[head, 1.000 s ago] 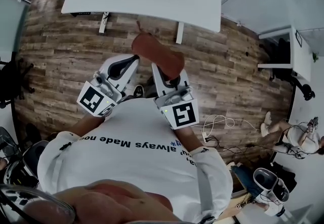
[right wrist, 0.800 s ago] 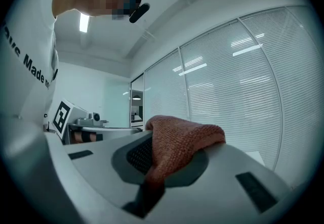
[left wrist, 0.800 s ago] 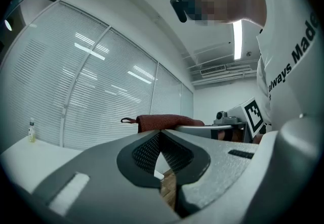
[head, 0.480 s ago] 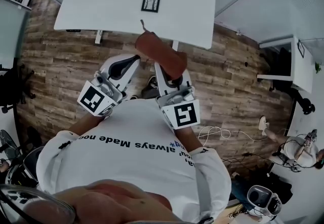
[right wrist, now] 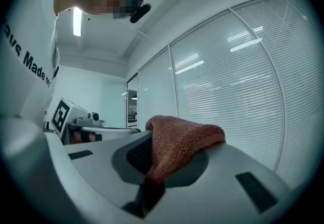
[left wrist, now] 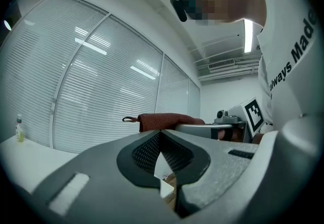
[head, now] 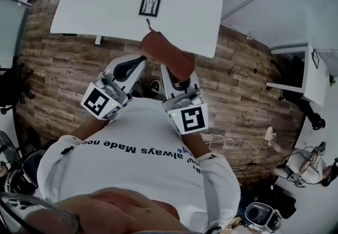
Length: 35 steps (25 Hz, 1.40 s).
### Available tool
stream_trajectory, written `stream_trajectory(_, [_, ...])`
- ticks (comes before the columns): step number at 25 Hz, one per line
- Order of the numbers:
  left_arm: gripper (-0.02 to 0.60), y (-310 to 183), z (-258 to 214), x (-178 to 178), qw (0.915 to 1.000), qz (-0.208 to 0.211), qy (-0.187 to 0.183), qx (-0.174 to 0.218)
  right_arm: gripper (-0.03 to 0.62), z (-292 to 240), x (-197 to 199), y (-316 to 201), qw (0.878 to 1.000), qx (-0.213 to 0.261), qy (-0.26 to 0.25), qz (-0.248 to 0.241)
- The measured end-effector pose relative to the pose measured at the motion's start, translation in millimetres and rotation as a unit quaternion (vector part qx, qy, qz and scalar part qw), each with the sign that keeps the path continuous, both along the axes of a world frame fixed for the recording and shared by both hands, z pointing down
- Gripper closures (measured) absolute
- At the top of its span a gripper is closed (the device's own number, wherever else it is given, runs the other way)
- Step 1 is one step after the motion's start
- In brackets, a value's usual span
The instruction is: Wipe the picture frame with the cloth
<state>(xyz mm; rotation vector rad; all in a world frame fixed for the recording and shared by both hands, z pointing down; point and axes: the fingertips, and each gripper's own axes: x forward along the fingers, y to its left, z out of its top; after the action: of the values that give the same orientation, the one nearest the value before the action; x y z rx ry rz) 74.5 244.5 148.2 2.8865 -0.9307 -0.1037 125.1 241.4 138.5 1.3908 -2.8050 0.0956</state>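
The white surface (head: 105, 0) sits far ahead, with both grippers near the chest. The right gripper (right wrist: 152, 167) has its fingers clamped on the red cloth (head: 166, 56), carried ready to wipe, while the left gripper (left wrist: 161, 134) has its fingers closed on nothing. The small picture frame (head: 150, 5) lies mid-surface, well apart from the cloth.

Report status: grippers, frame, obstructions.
Left gripper shut, empty. Right gripper shut on cloth. Picture frame on table, cloth not yet on it. Nothing in the way.

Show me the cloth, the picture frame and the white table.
cloth (head: 168, 57), head view, middle of its reddish fold
picture frame (head: 150, 5), head view, centre of the picture
table (head: 95, 3), head view, bare white top
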Motion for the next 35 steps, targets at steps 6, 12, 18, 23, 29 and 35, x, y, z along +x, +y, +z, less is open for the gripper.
stream_trajectory(6, [0.58, -28.3, 7.8, 0.3, 1.0, -0.004, -0.003, -0.006, 0.566, 7.6, 0.2, -29.6, 1.0, -0.004, -0.003, -0.002])
stream_trajectory(12, [0.58, -72.3, 13.6, -10.4, 1.0, -0.004, 0.003, -0.007, 0.566, 12.6, -12.8, -72.8, 1.0, -0.005, 0.004, -0.002])
stream_trajectory(18, [0.58, -138.3, 12.8, -31.4, 0.9999, -0.005, 0.011, -0.007, 0.566, 12.8, -35.8, -137.6, 1.0, -0.008, 0.017, -0.007])
stream_trajectory(23, [0.58, -195.8, 8.0, -58.9, 0.9999, -0.002, 0.013, -0.003, 0.566, 7.3, -62.9, -195.9, 1.0, -0.004, 0.02, -0.004])
stream_trajectory(29, [0.58, -253.5, 1.8, -81.4, 0.9998, 0.014, 0.015, 0.006, 0.566, 1.3, -84.2, -250.9, 0.999, 0.002, 0.031, 0.01])
stream_trajectory(35, [0.58, -294.2, 0.4, -93.7, 0.9995, 0.026, 0.019, 0.008, 0.566, 1.4, -94.1, -290.1, 0.999, 0.004, 0.033, 0.027])
